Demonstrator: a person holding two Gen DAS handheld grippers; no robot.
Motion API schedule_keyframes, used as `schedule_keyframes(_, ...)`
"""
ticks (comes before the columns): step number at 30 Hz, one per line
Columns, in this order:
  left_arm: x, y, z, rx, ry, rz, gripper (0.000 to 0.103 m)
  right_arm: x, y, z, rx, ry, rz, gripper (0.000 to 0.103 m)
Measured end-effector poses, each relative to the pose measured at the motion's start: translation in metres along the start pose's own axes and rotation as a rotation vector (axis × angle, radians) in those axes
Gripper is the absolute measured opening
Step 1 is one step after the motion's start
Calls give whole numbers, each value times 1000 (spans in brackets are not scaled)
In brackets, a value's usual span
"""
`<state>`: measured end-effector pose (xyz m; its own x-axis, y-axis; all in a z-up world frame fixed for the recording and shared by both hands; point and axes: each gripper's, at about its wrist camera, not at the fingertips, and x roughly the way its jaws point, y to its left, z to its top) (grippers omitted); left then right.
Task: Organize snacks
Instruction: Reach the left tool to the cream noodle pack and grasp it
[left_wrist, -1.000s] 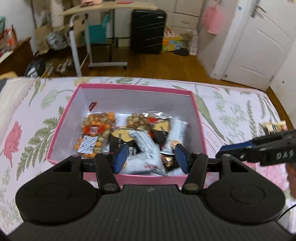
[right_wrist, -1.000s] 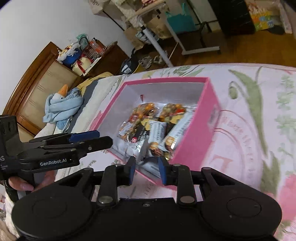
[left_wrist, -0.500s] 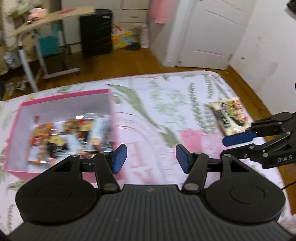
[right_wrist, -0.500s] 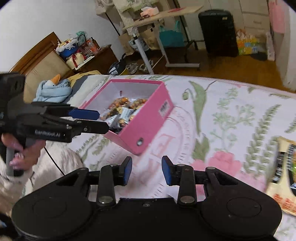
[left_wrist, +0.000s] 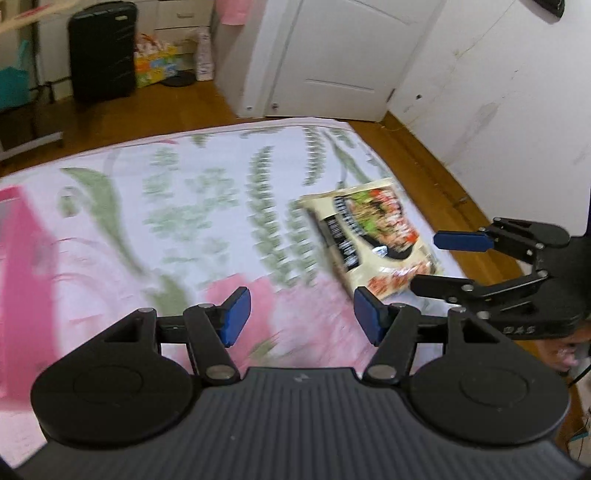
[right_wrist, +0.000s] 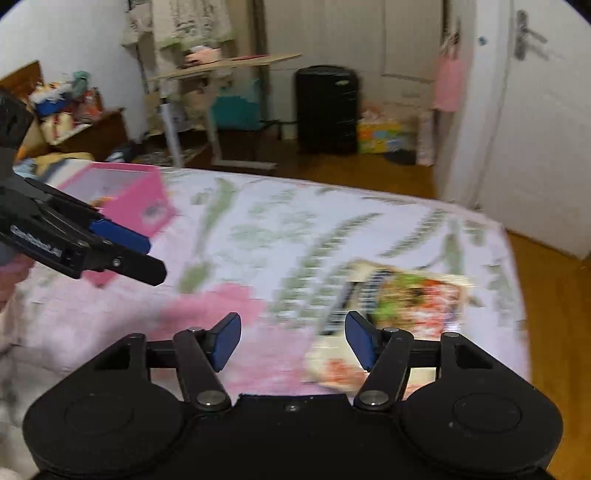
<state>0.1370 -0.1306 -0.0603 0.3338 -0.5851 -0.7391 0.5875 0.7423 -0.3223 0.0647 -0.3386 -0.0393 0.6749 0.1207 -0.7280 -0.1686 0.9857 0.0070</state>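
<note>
While the pink box (right_wrist: 125, 195) sits at the bed's left, the left gripper (left_wrist: 301, 314) gapes empty, just widened; the right gripper (right_wrist: 291, 341), likewise just widened and empty, hovers by the snack packet (left_wrist: 369, 236) near the bed's (left_wrist: 192, 206) right edge.

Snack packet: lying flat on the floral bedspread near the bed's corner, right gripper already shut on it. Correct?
Not quite. The right gripper is open, jaws just opened wider, nothing between them, per the right wrist view. The snack packet does lie flat on the floral bedspread near the corner.
</note>
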Motion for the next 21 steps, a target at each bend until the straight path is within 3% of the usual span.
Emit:
schedule_keyframes(1, 14, -5, 3, -4, -3, -9, 61, 6, -10, -3, 3, 1, -18, 70)
schedule_keyframes(5, 69, -18, 14, -38, 6, -47, 61, 28, -47, -17, 31, -25, -82, 93)
schedule_keyframes(8, 110, -22, 20, -95, 28, -57, 61, 45, -71, -25, 107, -4, -69, 94)
schedule_keyframes(12, 150, -20, 25, -161, 71, -100, 61, 63, -90, -33, 194, 36, 20, 96)
schedule_keyframes(17, 178, -11, 27, -249, 101, -150, 65, 85, -103, -40, 309, 100, 17, 99)
schedule_keyframes(21, 188, -12, 31, -274, 126, -195, 64, 96, -110, -42, 365, 126, 155, 100)
